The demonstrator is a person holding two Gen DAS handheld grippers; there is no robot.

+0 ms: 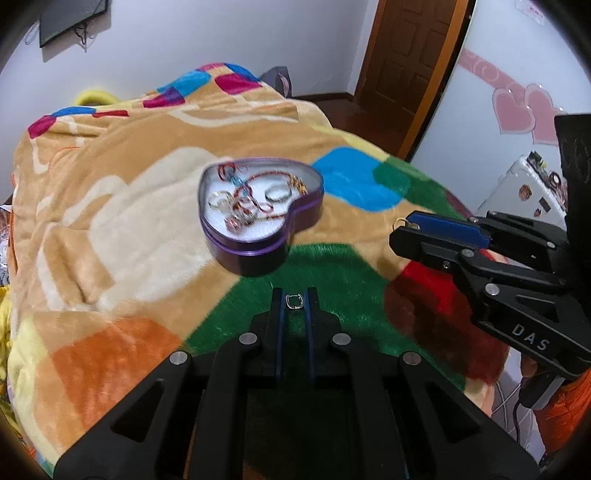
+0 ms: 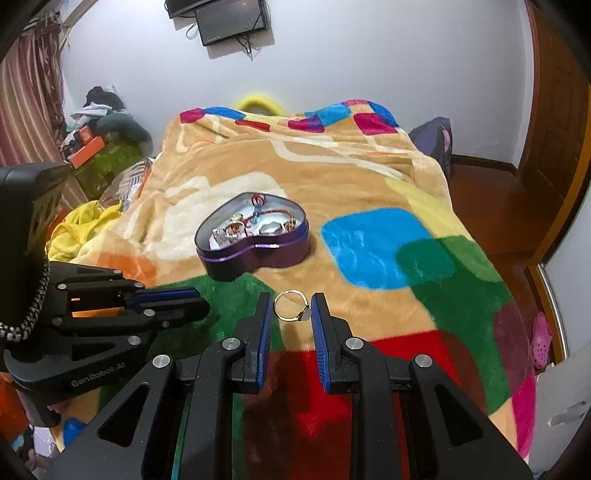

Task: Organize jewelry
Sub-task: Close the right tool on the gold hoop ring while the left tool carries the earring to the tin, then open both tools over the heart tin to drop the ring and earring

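A purple heart-shaped tin (image 1: 258, 236) (image 2: 258, 254) lies open on the bed, with several rings and red and blue cords inside it. My left gripper (image 1: 294, 295) hovers just short of the tin, shut on a small silver ring (image 1: 288, 301) pinched between its blue pads. My right gripper (image 2: 291, 300) is shut on a gold ring (image 2: 306, 314) with a pale stone, held above the blanket in front of the tin. In the left wrist view the right gripper (image 1: 397, 229) juts in from the right with the gold ring (image 1: 400, 222) at its tip. The left gripper (image 2: 203, 301) shows at the left of the right wrist view.
A plush blanket (image 1: 110, 206) (image 2: 369, 184) in tan, green, blue and red patches covers the bed. A wooden door (image 1: 410, 55) and brown floor (image 2: 487, 206) lie to the right. Clothes and boxes (image 2: 99, 147) pile up at the left. A dark screen (image 2: 229, 18) hangs on the far wall.
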